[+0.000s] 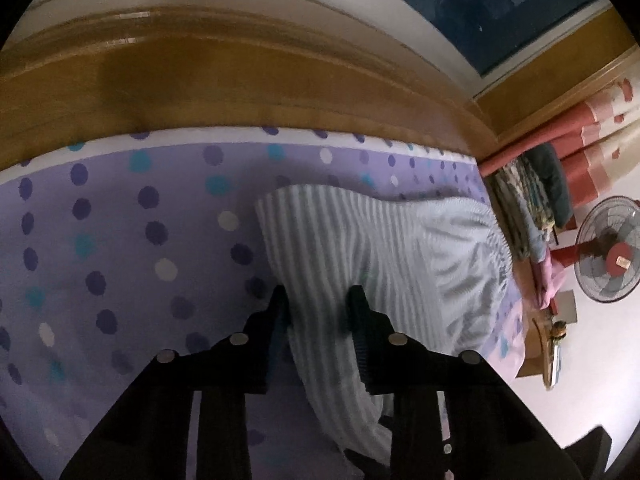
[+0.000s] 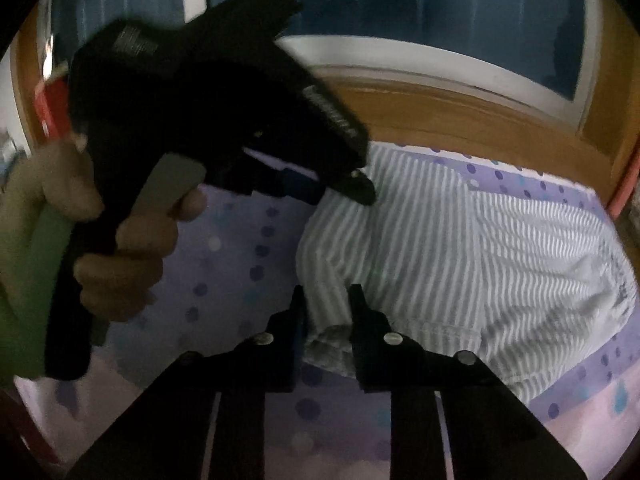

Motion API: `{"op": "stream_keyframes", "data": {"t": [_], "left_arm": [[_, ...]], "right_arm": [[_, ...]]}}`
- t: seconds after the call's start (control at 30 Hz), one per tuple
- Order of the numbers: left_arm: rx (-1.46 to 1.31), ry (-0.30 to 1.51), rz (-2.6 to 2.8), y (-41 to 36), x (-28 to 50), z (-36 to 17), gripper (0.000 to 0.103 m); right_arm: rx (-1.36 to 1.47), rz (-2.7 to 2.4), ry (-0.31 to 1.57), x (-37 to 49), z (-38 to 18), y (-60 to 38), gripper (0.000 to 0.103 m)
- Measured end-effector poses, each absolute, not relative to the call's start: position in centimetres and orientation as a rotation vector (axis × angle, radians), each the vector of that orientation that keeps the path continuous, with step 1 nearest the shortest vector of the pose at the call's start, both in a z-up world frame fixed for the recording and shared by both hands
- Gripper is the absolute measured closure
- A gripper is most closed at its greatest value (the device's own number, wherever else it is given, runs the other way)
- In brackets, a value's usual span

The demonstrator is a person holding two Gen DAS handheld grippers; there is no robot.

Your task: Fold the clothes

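Near the lens in the right wrist view, the right tongs (image 2: 326, 300) stand narrowly apart with the bunched hem of the striped garment (image 2: 440, 248) between the two fingers; the cloth fills the gap, so they appear closed on it. In the left wrist view, the left tongs (image 1: 318, 302) are a little wider, straddling a raised fold of the same striped garment (image 1: 360, 248). The fabric passes between the fingers, but blur hides whether the pads actually press it, so I cannot tell if it is gripped.

The garment, grey and white striped with a gathered elastic edge, lies spread on the bed (image 1: 100, 240), on a lilac sheet with dark, teal and white dots. Beyond it runs the wooden headboard (image 1: 200, 92).

Only the right wrist view shows the left tongs (image 2: 340, 188) from outside, with tips touching the far part of the garment, and the person's hand (image 2: 120, 240) wrapped around the handle and trigger, with a green sleeve (image 2: 24, 272). Only the left wrist view shows the room past the bed's end: a standing fan (image 1: 610, 248), a pile of clothes (image 1: 528, 204), and a red and cream curtain (image 1: 592, 140).
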State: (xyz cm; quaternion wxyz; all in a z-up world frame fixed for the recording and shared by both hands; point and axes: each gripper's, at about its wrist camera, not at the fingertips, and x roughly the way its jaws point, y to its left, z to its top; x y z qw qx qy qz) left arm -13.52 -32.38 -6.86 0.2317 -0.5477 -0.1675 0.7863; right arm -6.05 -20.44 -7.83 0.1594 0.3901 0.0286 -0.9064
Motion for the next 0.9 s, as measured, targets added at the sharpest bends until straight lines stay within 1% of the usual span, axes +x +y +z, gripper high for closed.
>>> {"op": "stream_keyframes", "data": {"t": [0.2,0.37,0.63,0.77,0.9], "left_arm": [[-1.403,-0.367,2.248,-29.9,-12.1,-3.1,0.074],[-1.361,-0.298,2.284,-26.6,-11.9,-1.0,0.075],[-1.362,-0.222,2.255,-20.4,-13.1,0.5,0.075],[-1.383,-0.169,2.226,-17.1,-13.7,-0.1,0.075],[-1.420,-0.061,2.200,-13.6,-14.2,-1.1,0.074]], "right_arm": [[1.035,-2.509,-0.276,-6.2,-5.5,-14.8,0.085],[1.002,-2.446,-0.449,-5.7,-4.4,-10.9,0.085],[0.998,-2.438,-0.646,-6.1,-4.6,-4.9,0.085],[1.034,-2.481,-0.678,-6.0,-5.1,-2.1,0.085],[1.099,-2.524,-0.691,-6.2,-6.1,0.2,0.085]]}}
